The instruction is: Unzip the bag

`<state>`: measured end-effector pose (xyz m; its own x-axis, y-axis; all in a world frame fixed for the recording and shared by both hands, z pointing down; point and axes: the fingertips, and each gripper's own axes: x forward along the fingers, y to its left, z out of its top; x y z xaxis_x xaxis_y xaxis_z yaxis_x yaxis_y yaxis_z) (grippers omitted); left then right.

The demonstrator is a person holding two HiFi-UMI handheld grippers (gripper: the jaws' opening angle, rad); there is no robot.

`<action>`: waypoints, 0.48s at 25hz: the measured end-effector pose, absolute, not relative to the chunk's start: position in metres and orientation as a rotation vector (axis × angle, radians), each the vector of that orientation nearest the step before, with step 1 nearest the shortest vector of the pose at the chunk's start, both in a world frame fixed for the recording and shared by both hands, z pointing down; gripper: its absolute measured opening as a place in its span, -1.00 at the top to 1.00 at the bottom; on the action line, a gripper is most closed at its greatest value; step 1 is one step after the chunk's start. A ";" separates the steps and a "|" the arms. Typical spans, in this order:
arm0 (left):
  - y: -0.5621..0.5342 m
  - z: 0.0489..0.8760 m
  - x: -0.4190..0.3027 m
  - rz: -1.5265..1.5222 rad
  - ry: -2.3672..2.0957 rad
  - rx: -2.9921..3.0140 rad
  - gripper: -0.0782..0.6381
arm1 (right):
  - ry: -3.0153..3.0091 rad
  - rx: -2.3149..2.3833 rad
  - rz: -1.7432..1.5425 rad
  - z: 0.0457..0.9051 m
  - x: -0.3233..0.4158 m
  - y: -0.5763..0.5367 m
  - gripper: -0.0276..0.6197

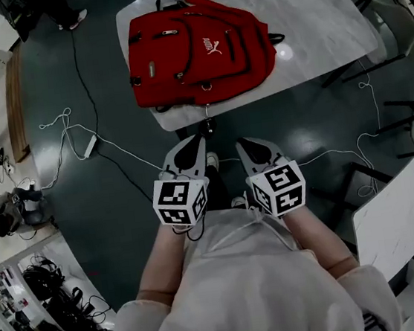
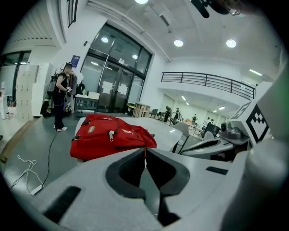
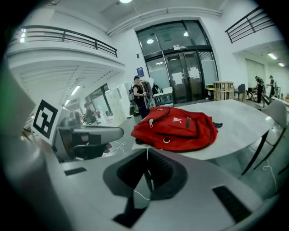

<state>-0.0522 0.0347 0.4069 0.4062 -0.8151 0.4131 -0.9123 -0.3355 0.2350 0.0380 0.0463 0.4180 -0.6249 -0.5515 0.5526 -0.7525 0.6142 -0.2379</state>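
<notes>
On the rounded marbled table (image 1: 325, 26), a soft red backpack (image 1: 200, 49); left tongs (image 1: 195, 143), right tongs (image 1: 244, 144) closed, empty.

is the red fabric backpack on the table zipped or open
Looks zipped shut: the red fabric backpack lies flat on the pale table, no compartment gaping.

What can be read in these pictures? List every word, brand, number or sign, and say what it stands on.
"PUMA": white brand mark on the red backpack, small.
Grey patch on it: too small to read.
Blue sign beside the glass doors: too blurred to read.
Square markers on the left gripper and right gripper cubes: patterns only, no letters.
</notes>
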 end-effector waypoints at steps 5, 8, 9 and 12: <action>-0.010 0.431 -0.087 0.342 -1.429 2.231 0.71 | -2.349 1.053 0.688 0.442 0.006 0.006 0.82; -0.033 0.448 -0.092 0.345 -1.352 2.253 0.71 | -2.288 1.049 0.723 0.463 -0.006 -0.016 0.82; -0.040 0.453 -0.092 0.347 -1.322 2.269 0.71 | -2.275 1.038 0.744 0.471 -0.011 -0.022 0.82; -0.058 0.468 -0.091 0.357 -1.264 2.298 0.71 | -2.227 1.025 0.809 0.495 -0.023 -0.039 0.82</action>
<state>-0.0909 -0.0576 0.4678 0.5370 -0.7153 0.4471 -0.8436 -0.4513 0.2911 -0.0226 -0.0386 0.4954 -0.5561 -0.4662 0.6880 -0.7990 0.5277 -0.2883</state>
